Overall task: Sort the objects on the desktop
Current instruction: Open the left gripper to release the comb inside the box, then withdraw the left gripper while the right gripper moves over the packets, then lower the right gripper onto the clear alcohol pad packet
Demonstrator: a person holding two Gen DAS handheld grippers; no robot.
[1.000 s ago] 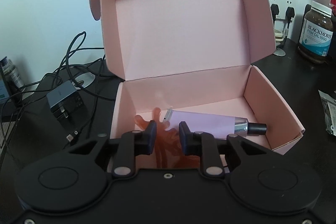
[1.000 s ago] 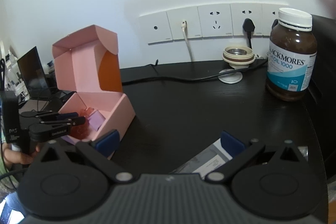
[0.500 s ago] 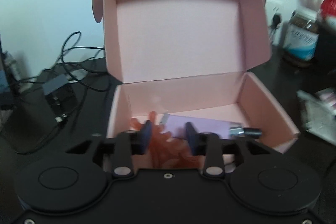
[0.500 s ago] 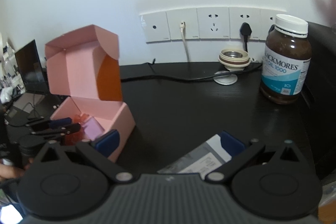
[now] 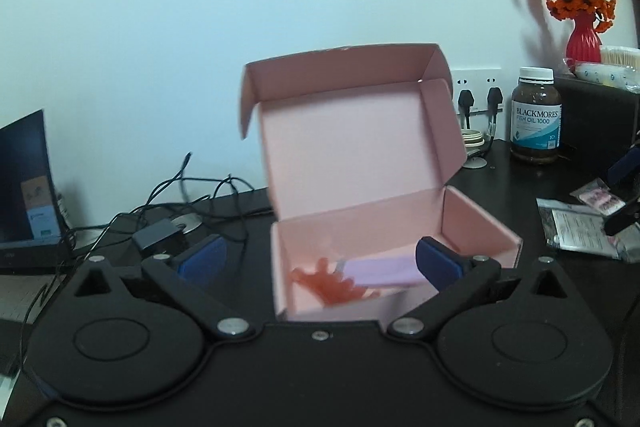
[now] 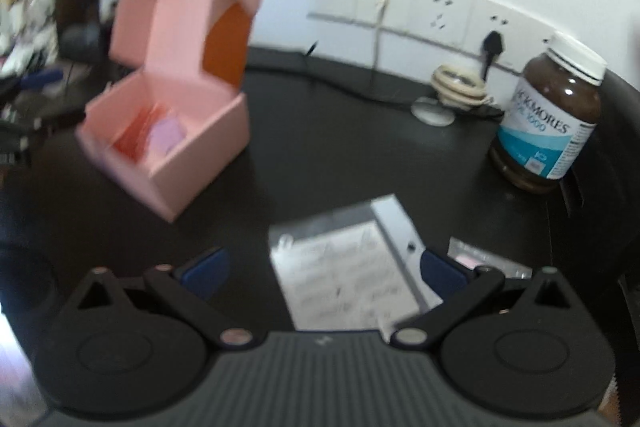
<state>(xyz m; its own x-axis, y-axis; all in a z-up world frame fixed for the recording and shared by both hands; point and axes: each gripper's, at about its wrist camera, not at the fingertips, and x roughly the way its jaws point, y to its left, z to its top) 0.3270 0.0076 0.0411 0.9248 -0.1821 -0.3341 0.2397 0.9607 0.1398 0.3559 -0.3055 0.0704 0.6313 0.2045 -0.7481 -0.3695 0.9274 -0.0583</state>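
Left gripper (image 5: 320,259) opening wide with nothing between the jaws, just short of the pink box (image 5: 480,227) holding the lavender tube (image 5: 380,269) and orange toy (image 5: 328,281).

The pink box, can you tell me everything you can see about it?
The pink cardboard box sits open on the black desk, its hinged lid standing up with side flaps folded forward. It looks like thin, matte card, pink inside and out. Inside lie an orange rubbery hand-shaped toy and a lilac tube. Nothing grips it. The left tongs are opening in front of it, with nothing between them.
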